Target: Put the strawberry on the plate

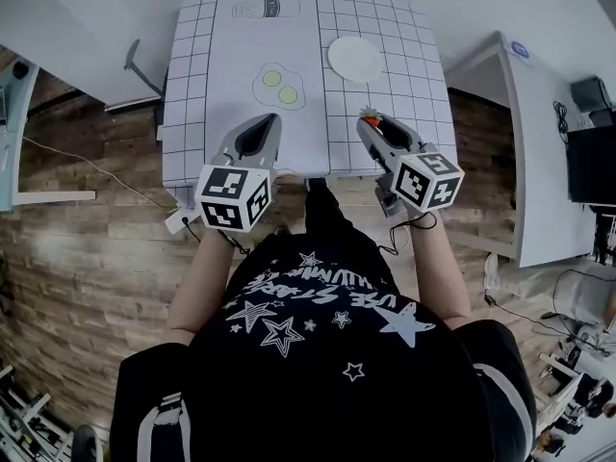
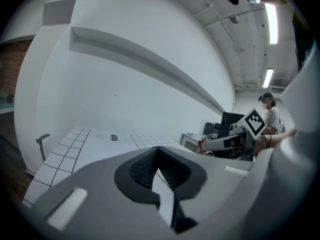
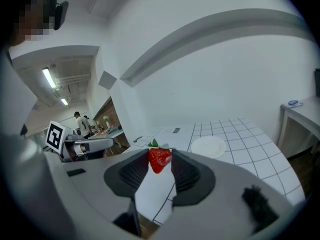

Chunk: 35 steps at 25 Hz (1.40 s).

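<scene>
Right hand-held gripper (image 3: 160,156) pinches the strawberry (image 3: 159,160) at its jaw tips, over the bench's (image 1: 188,114) near right part, well apart from the plate (image 1: 355,59) (white, farther back). Left hand-held gripper (image 2: 158,149) has its 2 jaws pressed together, holding nothing.

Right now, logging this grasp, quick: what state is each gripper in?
Left gripper: closed, empty.
Right gripper: closed on the strawberry.
</scene>
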Available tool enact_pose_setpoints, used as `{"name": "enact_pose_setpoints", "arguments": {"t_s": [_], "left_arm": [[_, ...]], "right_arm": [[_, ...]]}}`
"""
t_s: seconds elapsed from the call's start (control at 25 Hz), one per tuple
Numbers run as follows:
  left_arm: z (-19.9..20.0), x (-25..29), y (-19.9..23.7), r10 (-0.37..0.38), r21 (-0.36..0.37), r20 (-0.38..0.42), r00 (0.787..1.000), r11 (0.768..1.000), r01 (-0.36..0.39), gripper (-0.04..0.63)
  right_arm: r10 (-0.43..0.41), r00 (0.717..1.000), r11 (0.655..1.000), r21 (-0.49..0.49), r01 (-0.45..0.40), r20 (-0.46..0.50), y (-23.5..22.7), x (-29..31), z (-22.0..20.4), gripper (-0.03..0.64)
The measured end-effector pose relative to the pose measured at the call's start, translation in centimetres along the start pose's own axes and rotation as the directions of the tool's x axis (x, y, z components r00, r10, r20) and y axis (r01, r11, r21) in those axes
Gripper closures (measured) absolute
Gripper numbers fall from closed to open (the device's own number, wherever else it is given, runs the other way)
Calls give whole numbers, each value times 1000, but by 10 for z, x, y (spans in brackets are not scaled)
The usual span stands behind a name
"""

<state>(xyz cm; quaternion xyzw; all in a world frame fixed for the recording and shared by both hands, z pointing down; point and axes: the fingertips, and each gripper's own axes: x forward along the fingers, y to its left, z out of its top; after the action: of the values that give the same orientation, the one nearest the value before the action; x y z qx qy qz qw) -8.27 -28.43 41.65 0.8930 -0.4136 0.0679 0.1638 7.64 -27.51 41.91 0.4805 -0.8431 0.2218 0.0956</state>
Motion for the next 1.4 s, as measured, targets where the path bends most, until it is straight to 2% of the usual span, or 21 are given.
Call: {"name": "enact_pose_setpoints", "arguments": {"t_s": [0.2,0.4,0.76,0.96,1.2,1.4], "left_arm": [[13,33,15,35,9,-5,999,999,-35,586],[31,78,24,37,25,-13,999,999,-36,586],[47,155,35,57,40,-34,998,998,-56,586],[44,185,40,73,22,-69,995,997,-72,586],[32,209,51,104,26,-127,986,994,-102,586],[20,228,55,105,22,-168,980,994,-103,586]], "right_arm": [[34,999,999,-14,-34,-2,-29,29,20,468],[37,999,999,-5,-38,-17,-69,53,35,468],[40,996,999,-28,-43,-85,-130,101,49,468],[8,988,999,-44,-15,-156,-159,128,40,468],[30,977,999,-19,-35,-213,-179,157,25,468],[38,960,998,-38,-51,-279,-188,179,8,467]]}}
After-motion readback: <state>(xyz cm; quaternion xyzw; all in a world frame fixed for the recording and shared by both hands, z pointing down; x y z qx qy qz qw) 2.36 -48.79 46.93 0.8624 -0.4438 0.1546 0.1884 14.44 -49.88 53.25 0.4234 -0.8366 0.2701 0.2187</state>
